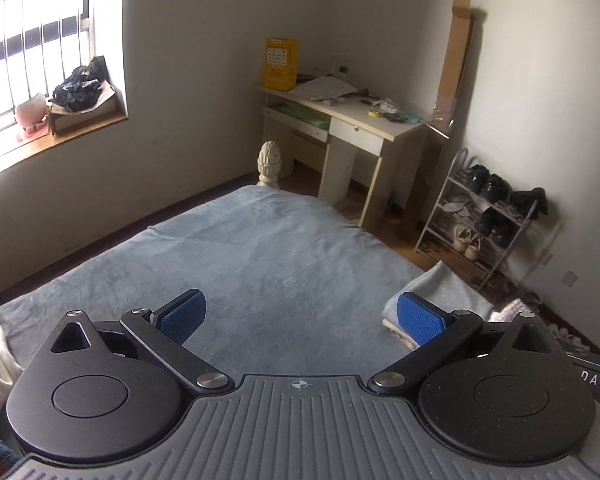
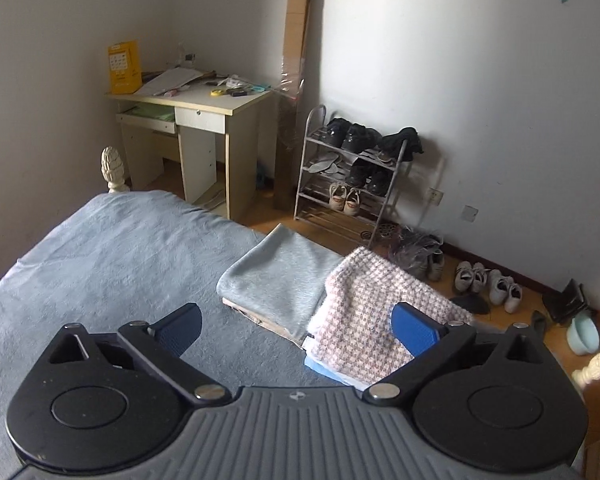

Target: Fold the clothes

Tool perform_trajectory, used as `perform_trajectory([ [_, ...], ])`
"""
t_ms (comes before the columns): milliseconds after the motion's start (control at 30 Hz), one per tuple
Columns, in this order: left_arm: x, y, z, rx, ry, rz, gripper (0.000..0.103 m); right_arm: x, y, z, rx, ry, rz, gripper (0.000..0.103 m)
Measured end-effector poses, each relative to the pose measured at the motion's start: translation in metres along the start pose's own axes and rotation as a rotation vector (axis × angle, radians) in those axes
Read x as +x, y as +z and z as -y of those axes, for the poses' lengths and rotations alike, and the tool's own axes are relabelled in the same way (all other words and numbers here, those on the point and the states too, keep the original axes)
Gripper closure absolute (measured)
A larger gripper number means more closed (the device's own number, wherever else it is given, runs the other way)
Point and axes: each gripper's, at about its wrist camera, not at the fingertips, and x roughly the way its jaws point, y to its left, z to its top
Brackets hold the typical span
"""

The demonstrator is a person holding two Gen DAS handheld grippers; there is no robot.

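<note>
Two grippers, left gripper (image 1: 300, 316) and right gripper (image 2: 296, 322), hover over the bed (image 2: 120, 248), jaws spread and empty; folded clothes (image 2: 364, 316) sit at the bed's right edge.

Both grippers spread wide, nothing between the pads

Left gripper (image 1: 300, 316), black-armed with blue ribbed pads, hangs above the blue-grey bed cover (image 1: 260, 256), jaws fully apart, nothing gripped; its left fingertip (image 1: 182, 315) and right fingertip (image 1: 420, 318) both show clear blue faces. Right gripper (image 2: 298, 322), same black build, is angled over the bed's right edge, jaws equally wide, holding nothing. Its left pad (image 2: 180, 330) sits in shadow, the right pad (image 2: 416, 328) catches the light. No hand or sleeve clearly shows in either view.
</note>
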Motion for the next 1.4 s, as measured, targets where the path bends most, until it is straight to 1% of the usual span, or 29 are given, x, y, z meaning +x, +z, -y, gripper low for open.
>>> perform_trajectory([
  [167,0.002,-0.004,-0.003,0.015,0.019,0.011,0.000,0.004,-0.004,-0.008,-0.003,0.002,-0.019,0.000],
  [433,0.007,-0.015,-0.008,-0.008,0.041,-0.045,0.000,0.008,-0.012,-0.021,-0.011,0.014,-0.049,0.000],
  [533,0.006,-0.015,-0.010,-0.015,0.051,-0.049,0.000,0.010,-0.012,-0.024,-0.009,0.019,-0.059,0.000],
  [667,0.007,-0.014,-0.008,-0.017,0.047,-0.058,0.000,0.011,-0.012,-0.023,-0.008,0.012,-0.062,0.000],
  [900,0.009,-0.014,-0.002,-0.023,0.014,-0.064,0.000,0.010,-0.012,-0.017,-0.016,-0.012,-0.063,0.000],
  [1133,0.007,-0.017,0.015,0.001,-0.024,-0.066,0.000,0.007,-0.012,-0.005,-0.019,-0.039,-0.058,0.000],
  [1267,0.004,-0.024,0.031,0.022,-0.040,-0.071,0.000,0.007,-0.014,0.008,-0.007,-0.067,-0.071,0.000],
  [1400,-0.001,-0.038,0.047,0.033,-0.062,-0.087,0.000,0.005,-0.020,0.024,0.009,-0.103,-0.089,0.000],
])
